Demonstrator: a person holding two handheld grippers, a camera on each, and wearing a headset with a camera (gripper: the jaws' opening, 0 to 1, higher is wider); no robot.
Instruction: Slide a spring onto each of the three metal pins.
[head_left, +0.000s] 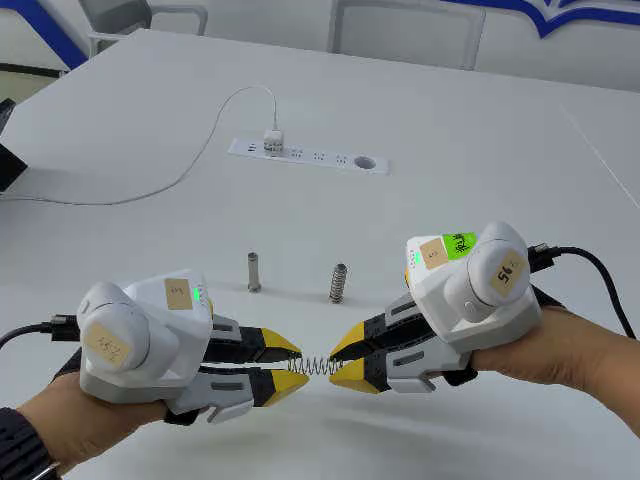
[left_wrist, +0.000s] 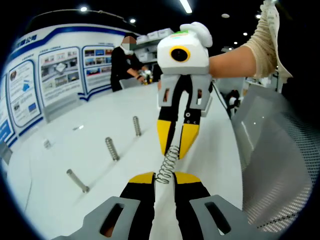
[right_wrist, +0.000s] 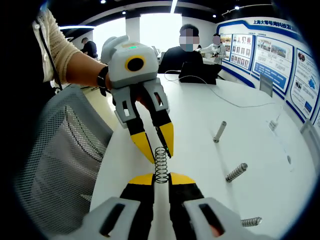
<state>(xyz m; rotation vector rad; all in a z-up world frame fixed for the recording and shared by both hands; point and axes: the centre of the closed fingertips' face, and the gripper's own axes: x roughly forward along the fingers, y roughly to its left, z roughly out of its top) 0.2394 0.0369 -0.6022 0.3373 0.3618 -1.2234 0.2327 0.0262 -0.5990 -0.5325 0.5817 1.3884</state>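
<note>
**One spring gripped at both ends, one pin bare**

One spring (head_left: 315, 365) hangs level above the white worktop (head_left: 470, 140). It is on the person's side of the bare pin (head_left: 254, 271) and a little to that pin's right. The left gripper (head_left: 298, 368) has one end of it and the right gripper (head_left: 335, 365) has the other. Their tips face each other with only the coil between them.

In the left gripper view that gripper's fingers (left_wrist: 142, 179) stand narrow, pinched on the near end of the spring. In the right gripper view the right gripper's fingers (right_wrist: 141, 180) are just as narrow on the opposite end.

The bare pin stands upright on the worktop with nothing on its shaft. Near it on its right stands the second pin (head_left: 338, 283), not touching it, with a spring already over its shaft. The third pin (right_wrist: 251, 220) is further from the bare pin along the same row and also carries a spring.

Well beyond the bare pin, on the far side from the person, a white strip (head_left: 305, 156) lies flat. A plug (head_left: 272, 139) sits in it, roughly straight behind the bare pin. From the plug a white cable (head_left: 200, 160) arcs away to the bare pin's left across the worktop.
</note>
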